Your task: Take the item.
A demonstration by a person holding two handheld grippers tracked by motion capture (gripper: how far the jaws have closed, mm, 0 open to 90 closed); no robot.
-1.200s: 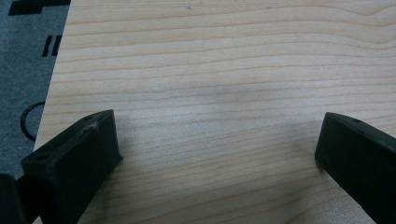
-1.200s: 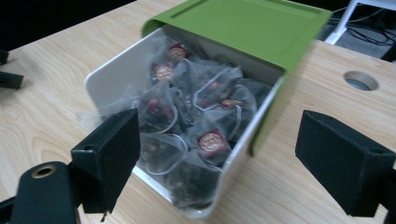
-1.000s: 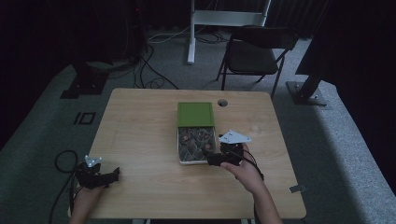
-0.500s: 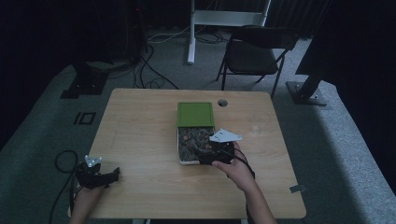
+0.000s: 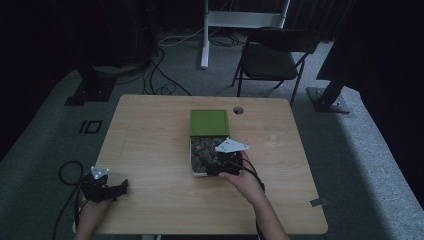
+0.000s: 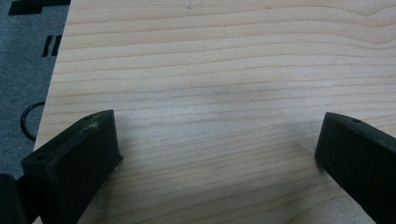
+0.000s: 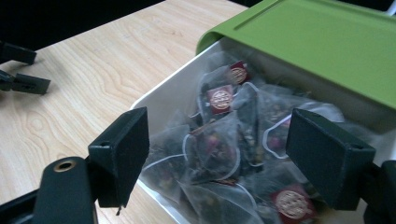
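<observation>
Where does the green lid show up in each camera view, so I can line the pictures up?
High view: the green lid lies mid-table, over the far half of the white box.
Left gripper view: bare tabletop between open jaws, no lid.
Right gripper view: the lid spans the upper right, above the tea bags.
Shared landmark: the white box's near-left wall, where the right gripper hovers.
</observation>
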